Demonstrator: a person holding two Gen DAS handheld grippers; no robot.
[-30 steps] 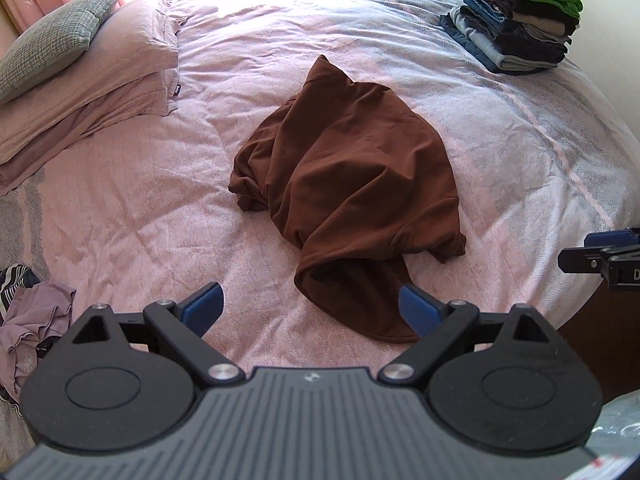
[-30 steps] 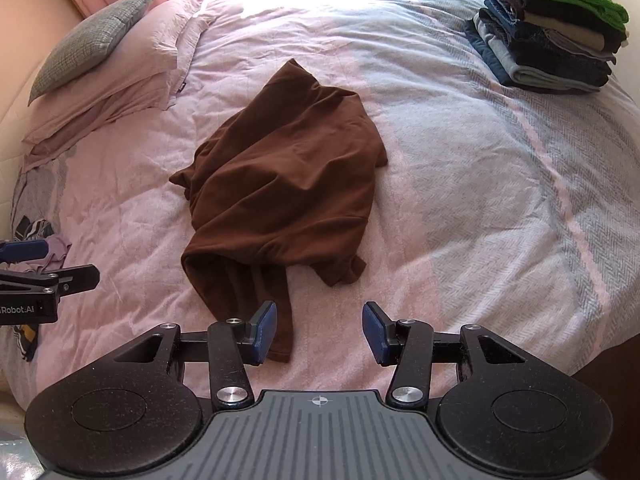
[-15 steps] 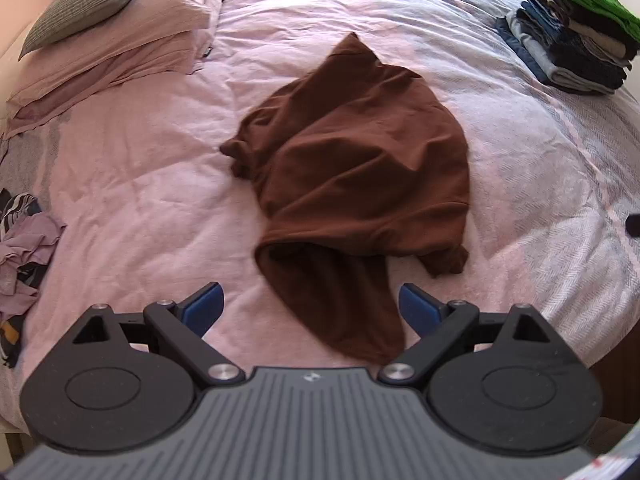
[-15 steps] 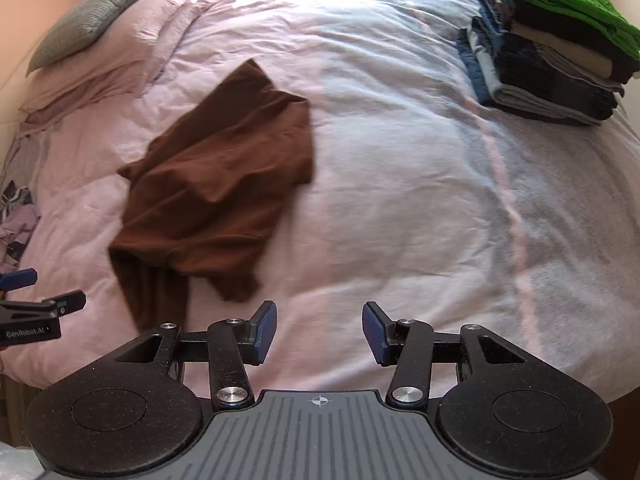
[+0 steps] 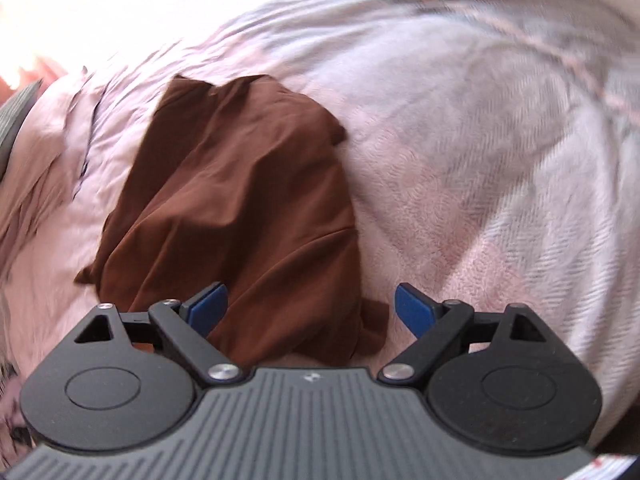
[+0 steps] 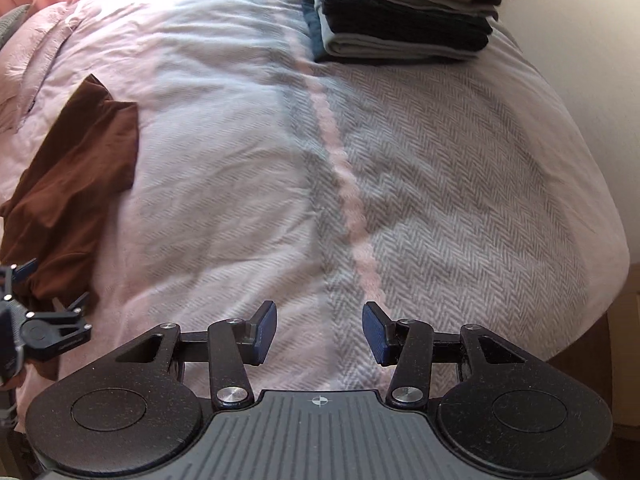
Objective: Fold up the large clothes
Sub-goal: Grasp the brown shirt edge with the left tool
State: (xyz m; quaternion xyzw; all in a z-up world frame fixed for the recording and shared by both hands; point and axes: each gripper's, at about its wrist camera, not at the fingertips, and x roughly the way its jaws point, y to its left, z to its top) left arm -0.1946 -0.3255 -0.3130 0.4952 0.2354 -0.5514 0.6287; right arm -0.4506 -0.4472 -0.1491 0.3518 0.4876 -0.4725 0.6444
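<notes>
A crumpled brown garment (image 5: pixel 240 208) lies on the pink bedspread (image 5: pixel 480 160). In the left wrist view its near edge fills the space between the blue pads, and my left gripper (image 5: pixel 311 308) hangs open just above it, gripping nothing. In the right wrist view the same brown garment (image 6: pixel 68 184) sits at the far left, well away from my right gripper (image 6: pixel 319 330), which is open over bare grey-and-pink herringbone cover (image 6: pixel 440 200). The left gripper (image 6: pixel 44 320) shows at that view's left edge, over the garment's near end.
A stack of folded clothes (image 6: pixel 404 16) stands at the far right of the bed. Pink pillows (image 5: pixel 36 152) lie at the far left. The bed's rounded near-right edge (image 6: pixel 600 280) drops off to the floor.
The left gripper has dropped low over the near end of the brown garment. The right gripper has swung to the right, so the garment slid to its view's left edge. Both stay open.
</notes>
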